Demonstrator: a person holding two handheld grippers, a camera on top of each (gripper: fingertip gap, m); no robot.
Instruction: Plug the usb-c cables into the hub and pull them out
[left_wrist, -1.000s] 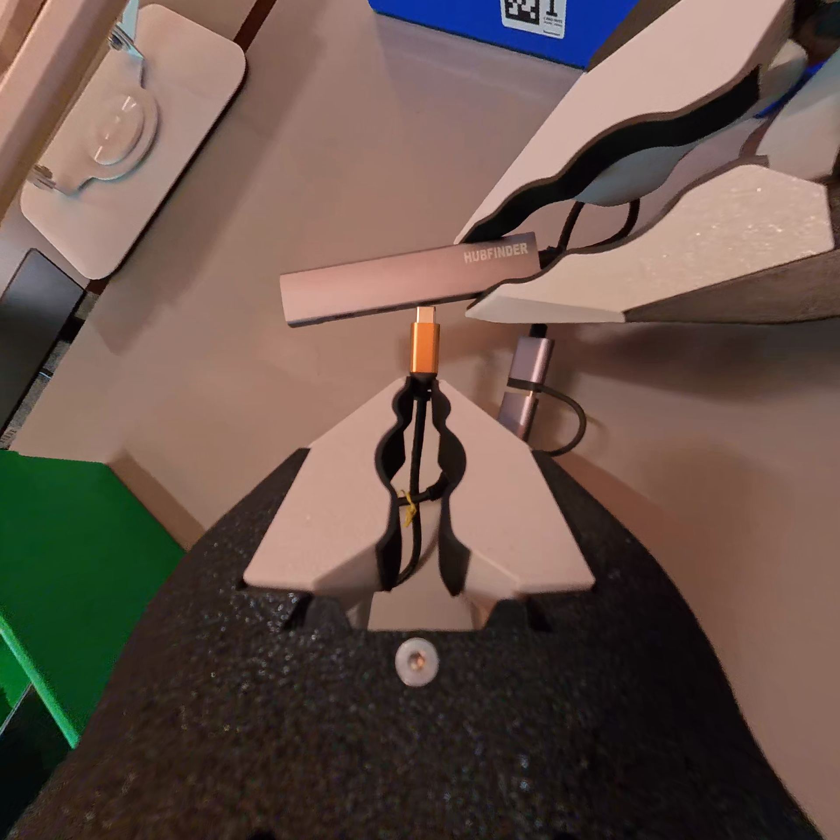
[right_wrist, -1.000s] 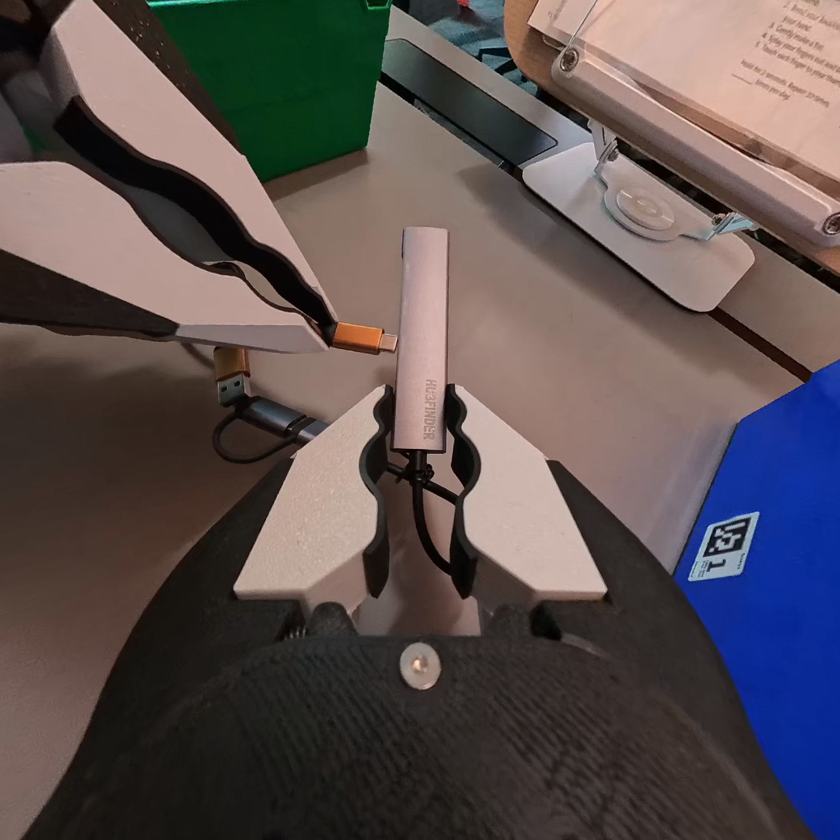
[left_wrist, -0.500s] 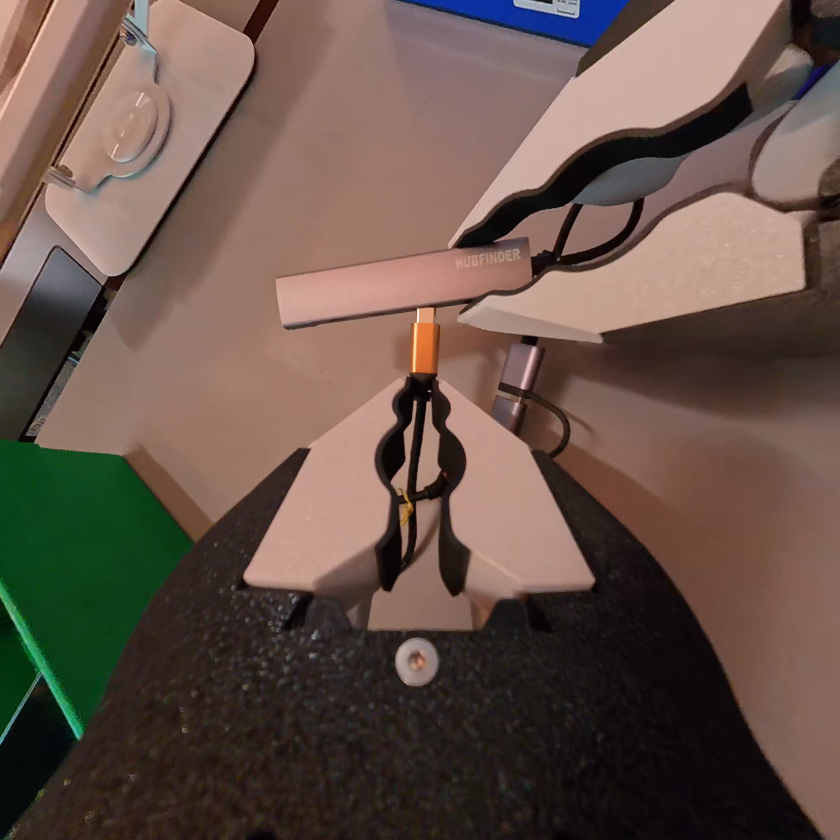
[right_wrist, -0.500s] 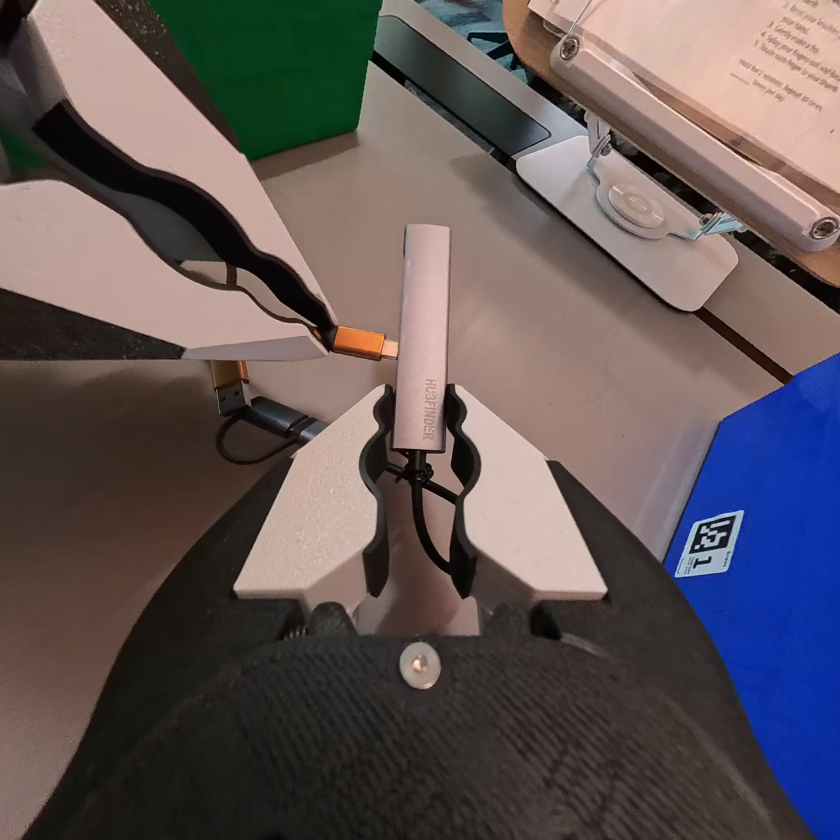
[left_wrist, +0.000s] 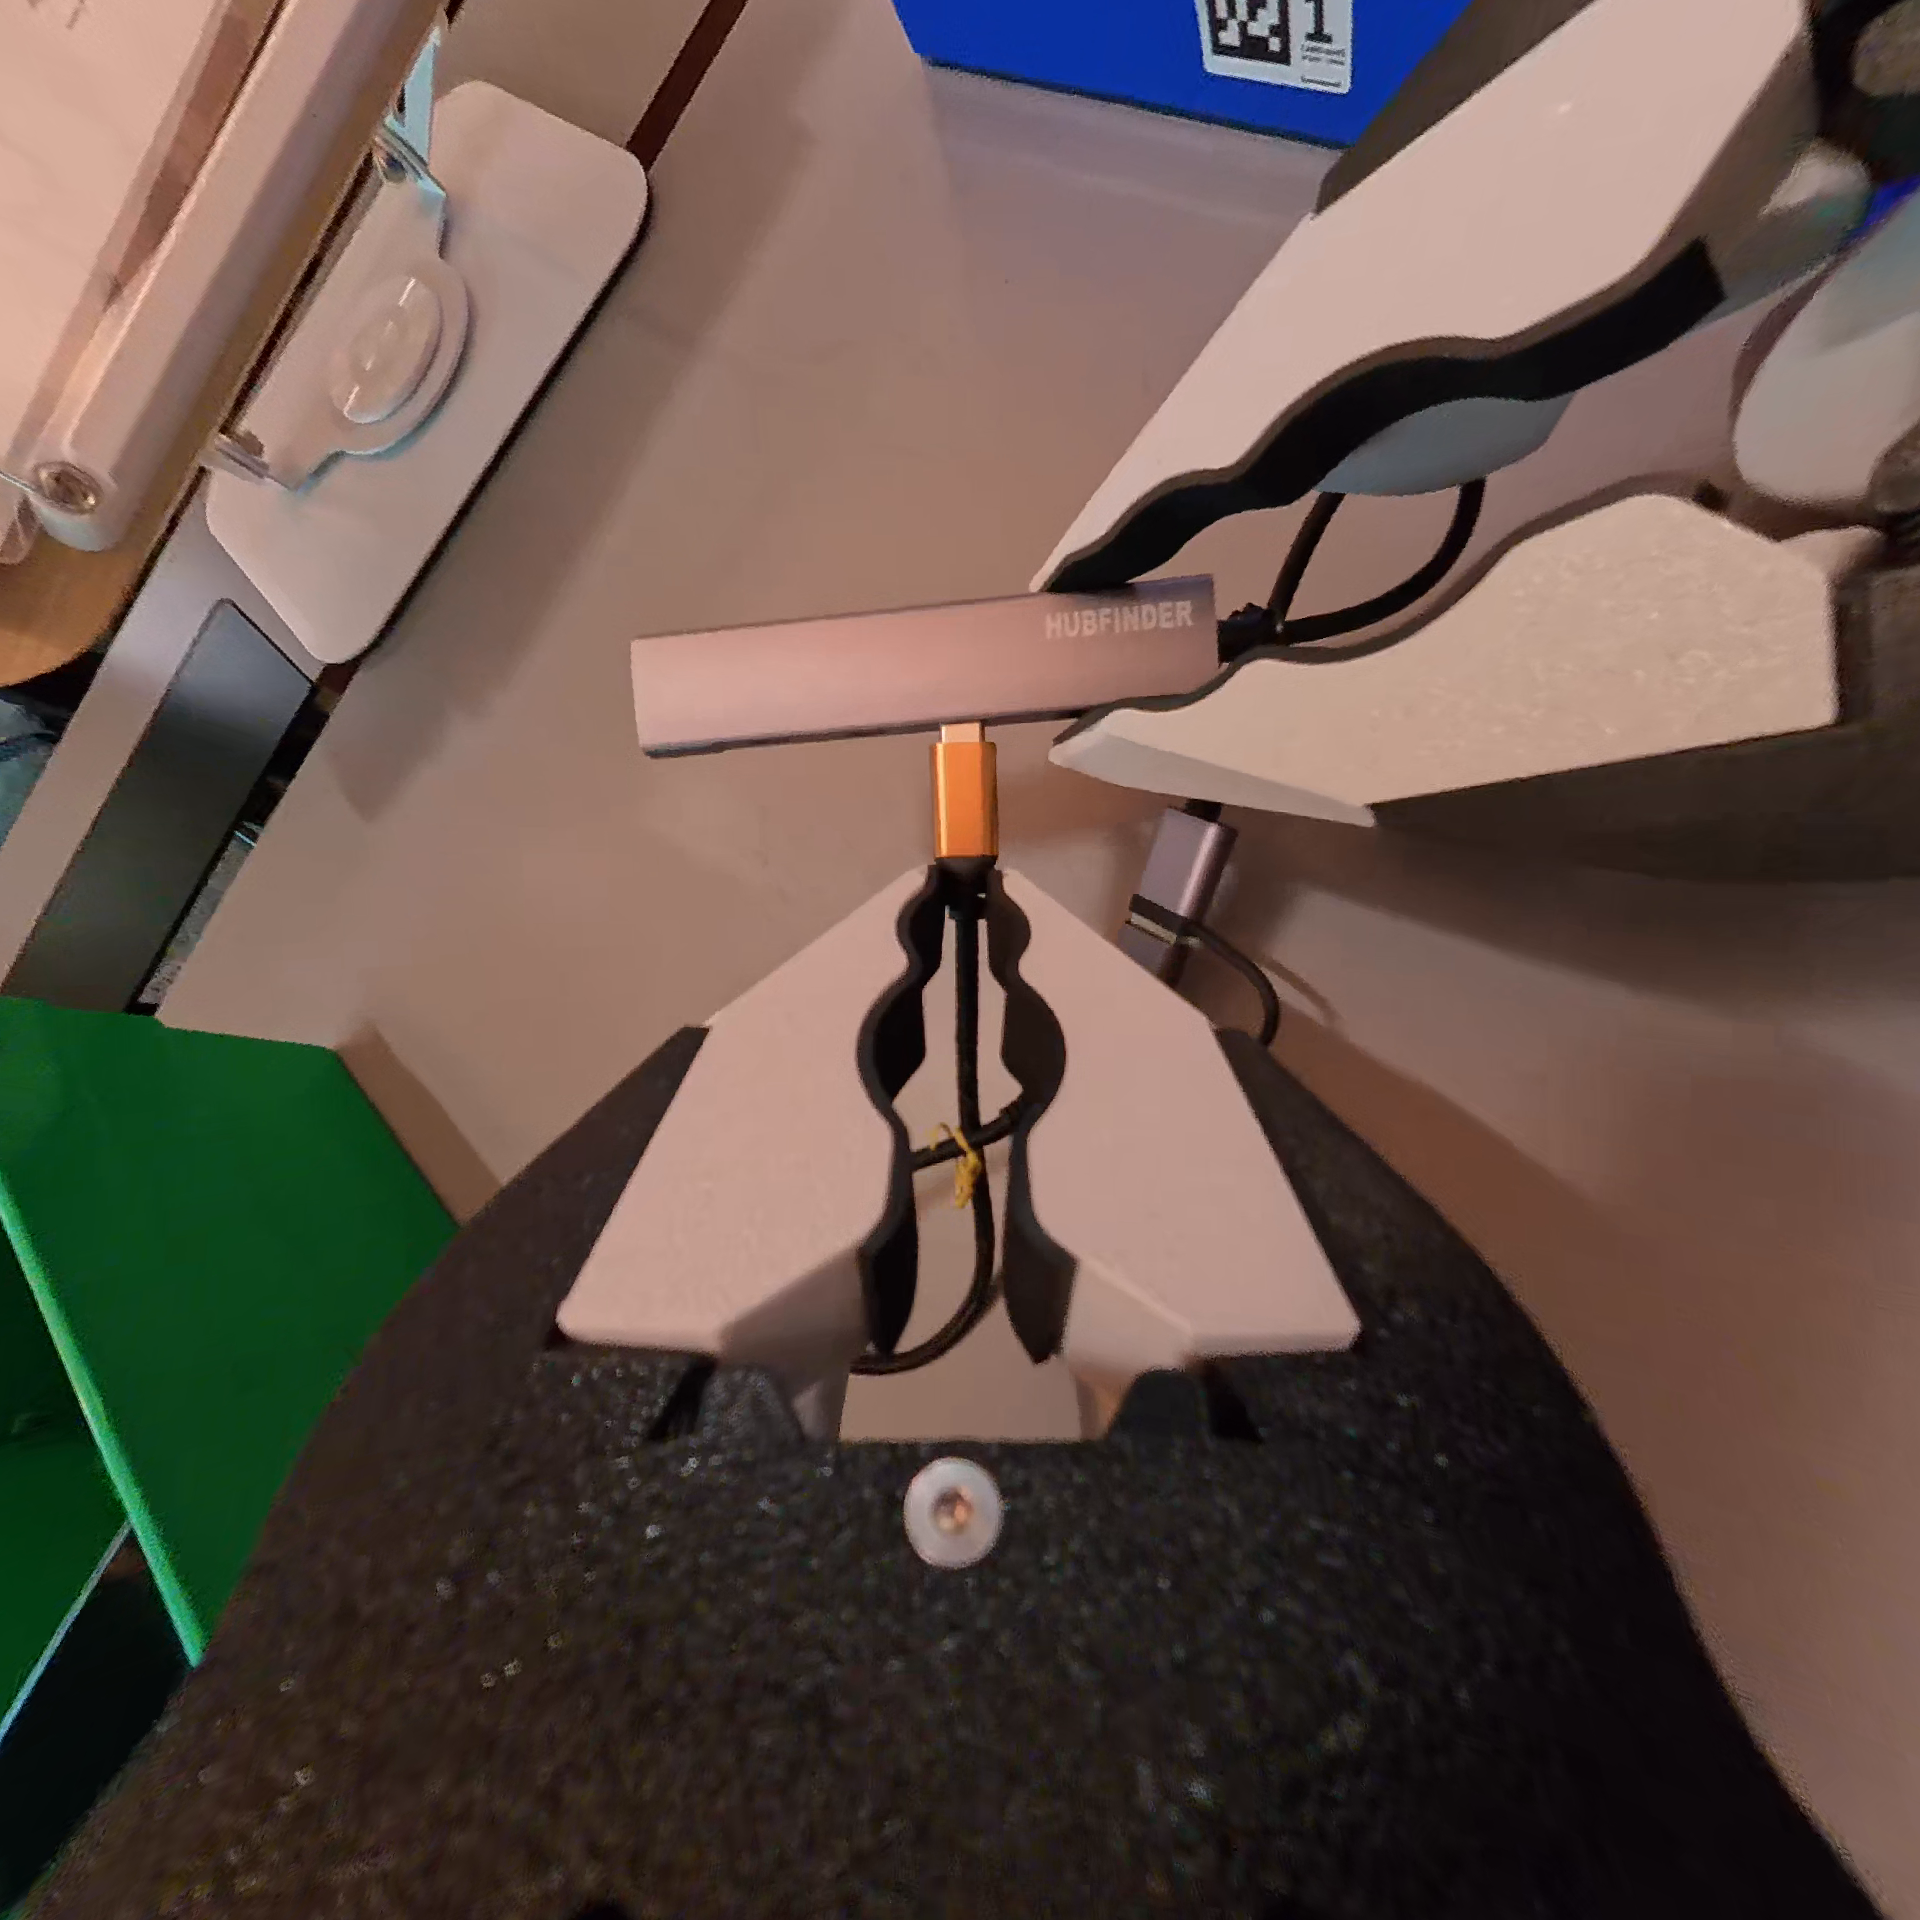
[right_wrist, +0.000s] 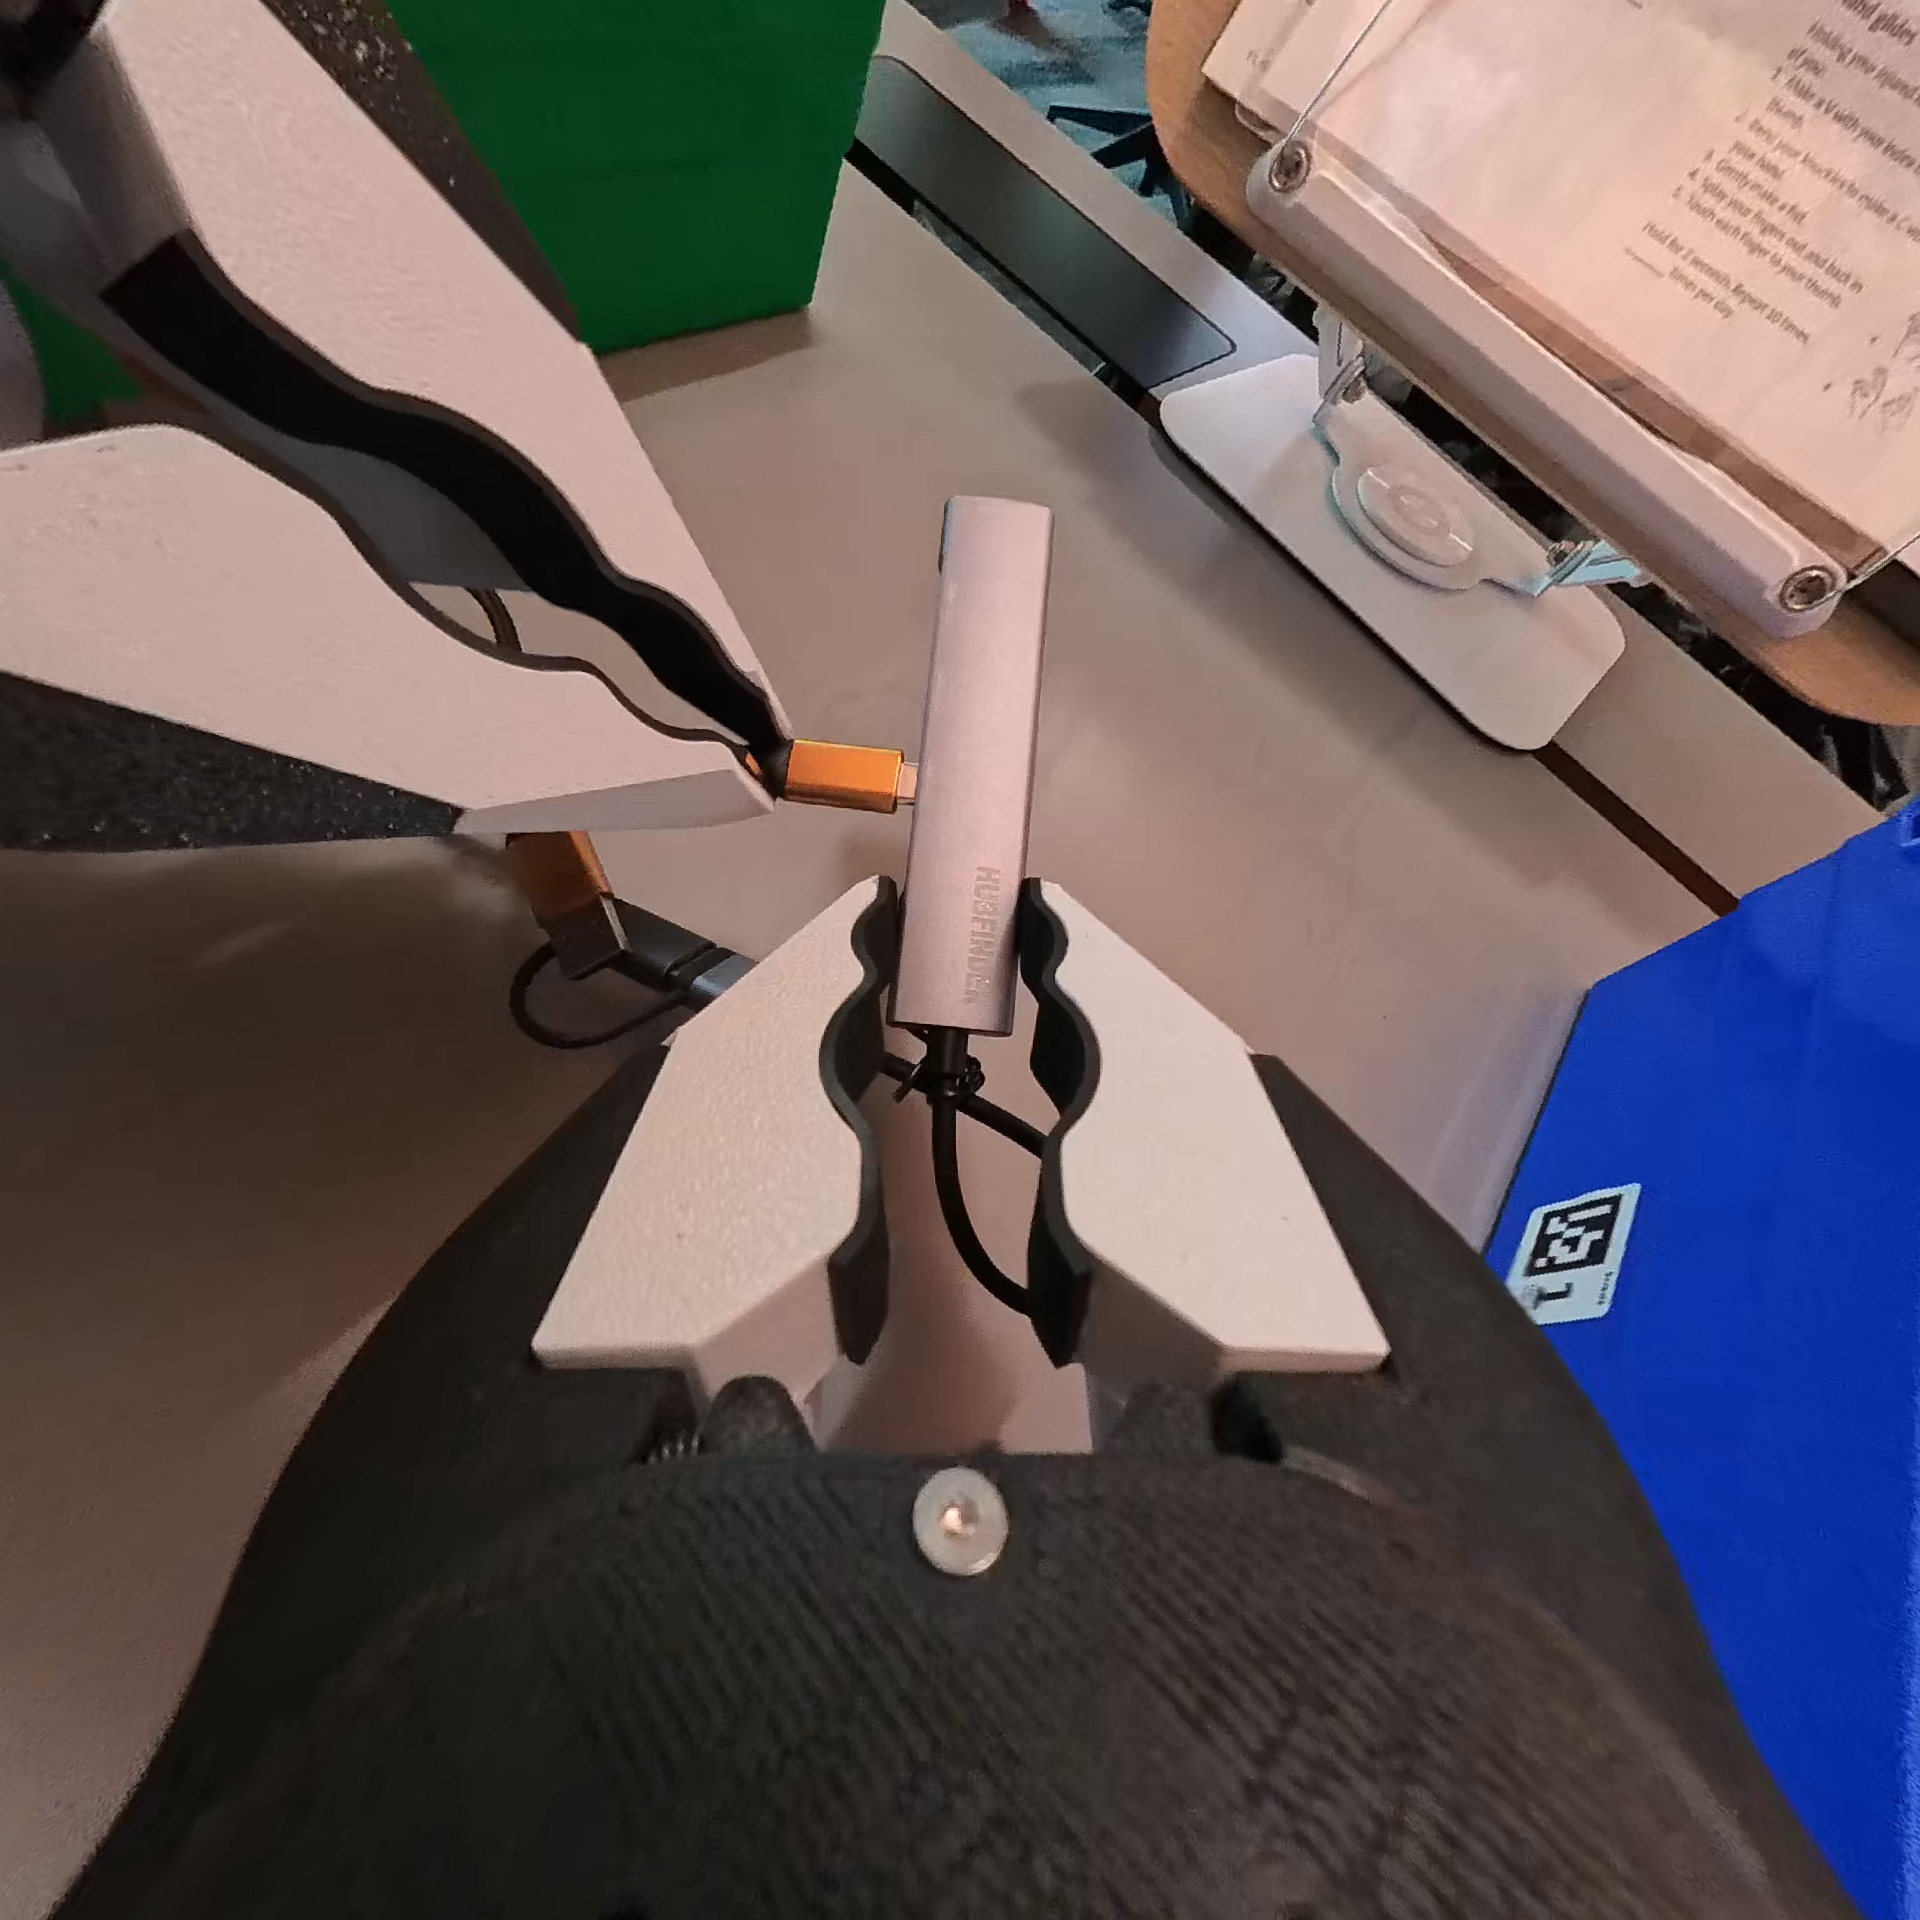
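Note:
A grey bar-shaped hub (left_wrist: 914, 665) is held above the table by my right gripper (right_wrist: 951, 904), which is shut on its cabled end; the hub also shows in the right wrist view (right_wrist: 977, 769). My left gripper (left_wrist: 964, 878) is shut on the black cable just behind an orange usb-c plug (left_wrist: 964, 795). The plug's metal tip sits in a port on the hub's side; it also shows in the right wrist view (right_wrist: 842, 774). The hub's own black cable (right_wrist: 961, 1174) loops back between my right fingers.
A grey adapter with a short cable (left_wrist: 1184, 894) lies on the table below the hub, next to an orange usb plug (right_wrist: 566, 894). A green bin (left_wrist: 187, 1247), a blue box (right_wrist: 1745, 1195) and a white stand base (right_wrist: 1392, 540) ring the work area. Across from one pair of fingers to the other is roughly 4 cm.
Both grippers and the hub have drifted slightly, and the background has shifted. The orange plug stays at the hub's port, with a little less of its metal tip showing.

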